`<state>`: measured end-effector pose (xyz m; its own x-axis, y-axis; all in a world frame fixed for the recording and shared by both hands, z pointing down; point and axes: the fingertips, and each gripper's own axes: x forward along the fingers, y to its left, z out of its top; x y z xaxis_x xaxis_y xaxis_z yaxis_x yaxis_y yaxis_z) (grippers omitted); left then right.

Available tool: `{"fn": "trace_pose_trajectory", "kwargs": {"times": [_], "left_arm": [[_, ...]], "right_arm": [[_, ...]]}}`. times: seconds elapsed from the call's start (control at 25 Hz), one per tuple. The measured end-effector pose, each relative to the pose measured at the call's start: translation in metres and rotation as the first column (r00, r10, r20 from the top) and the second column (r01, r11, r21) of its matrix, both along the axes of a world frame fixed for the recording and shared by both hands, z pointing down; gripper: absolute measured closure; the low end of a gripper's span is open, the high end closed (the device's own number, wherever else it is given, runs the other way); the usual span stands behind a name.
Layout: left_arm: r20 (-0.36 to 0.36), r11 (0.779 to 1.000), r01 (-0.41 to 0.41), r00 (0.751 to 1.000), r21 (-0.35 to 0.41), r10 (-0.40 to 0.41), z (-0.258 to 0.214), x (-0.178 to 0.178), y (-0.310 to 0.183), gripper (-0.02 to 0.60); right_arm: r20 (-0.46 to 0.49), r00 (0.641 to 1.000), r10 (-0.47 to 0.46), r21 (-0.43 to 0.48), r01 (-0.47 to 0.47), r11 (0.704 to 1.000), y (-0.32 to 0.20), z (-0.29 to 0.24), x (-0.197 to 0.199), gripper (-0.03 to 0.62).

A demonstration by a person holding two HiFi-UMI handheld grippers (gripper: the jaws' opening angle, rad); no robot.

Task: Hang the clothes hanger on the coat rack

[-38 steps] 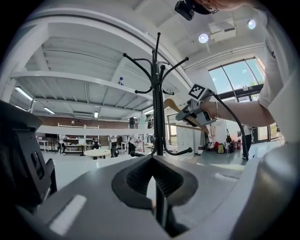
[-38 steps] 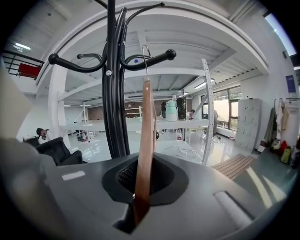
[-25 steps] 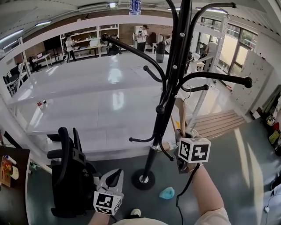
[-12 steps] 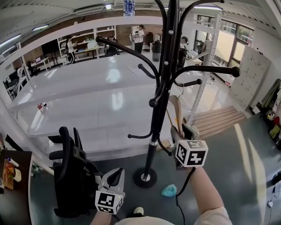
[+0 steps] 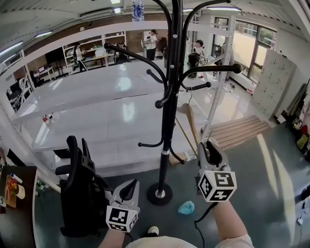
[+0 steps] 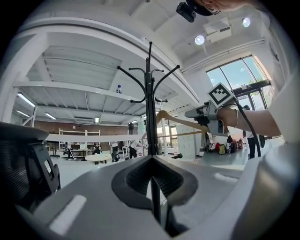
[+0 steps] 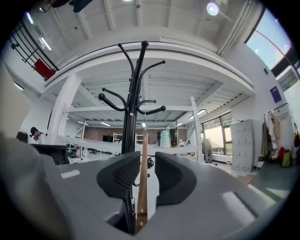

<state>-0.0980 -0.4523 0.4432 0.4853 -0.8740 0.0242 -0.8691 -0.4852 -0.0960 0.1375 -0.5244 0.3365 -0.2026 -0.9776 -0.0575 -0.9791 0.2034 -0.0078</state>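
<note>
R gripper [image 5: 208,145] is low down, just right of the coat rack [image 5: 168,121], and points level at it. Its jaws have just opened up and then come in a bit. Now they stand partway apart. The wood hanger [image 7: 142,187] shows thin, edge-on, in the gap btw them, but the pads don't squeeze it. So R holds nothing.

The hanger hangs by its hook on one of the rack's side arms, on the right side & close in to the rack. In the L gripper view its near tip is right by the R gripper's front end; can't tell if they touch.

L gripper [image 5: 130,185] is lower, near the person's body & left of the rack's round foot. It points level at the rack too. Its jaws are pressed together w/ nothing in them.

A black chair [image 5: 80,193] stands just left of L gripper. A small blue thing [image 5: 185,209] lies on the grey floor [image 5: 261,193] near the rack's foot. A big white table [image 5: 97,111] is behind the rack. A bottle [image 5: 138,9] stands up high at the top.
</note>
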Motion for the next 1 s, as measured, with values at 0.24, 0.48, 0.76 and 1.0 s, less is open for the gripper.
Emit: {"fn": "trace_pose_trajectory", "kwargs": {"times": [0.24,0.48,0.76,1.0], "left_arm": [[-0.001,0.999,-0.021,1.0,0.025,0.021,-0.012,0.023,0.031,0.581],[-0.008,0.999,-0.033,0.999,0.028,0.033,-0.015,0.046,0.068,0.581],[-0.001,0.999,-0.031,1.0,0.018,0.031,-0.014,0.064,0.119,0.581],[0.007,1.0,0.013,1.0,-0.016,-0.013,0.002,0.057,0.155,0.581]], "right_arm": [[-0.021,0.999,0.032,-0.032,-0.033,0.999,0.059,0.038,0.021,0.567],[-0.091,0.996,-0.021,-0.114,0.011,0.993,0.122,0.095,0.018,0.567],[-0.075,0.996,-0.05,-0.208,0.034,0.978,0.183,0.145,0.017,0.568],[-0.038,0.997,-0.071,-0.233,0.061,0.971,0.216,0.164,0.018,0.568]]}}
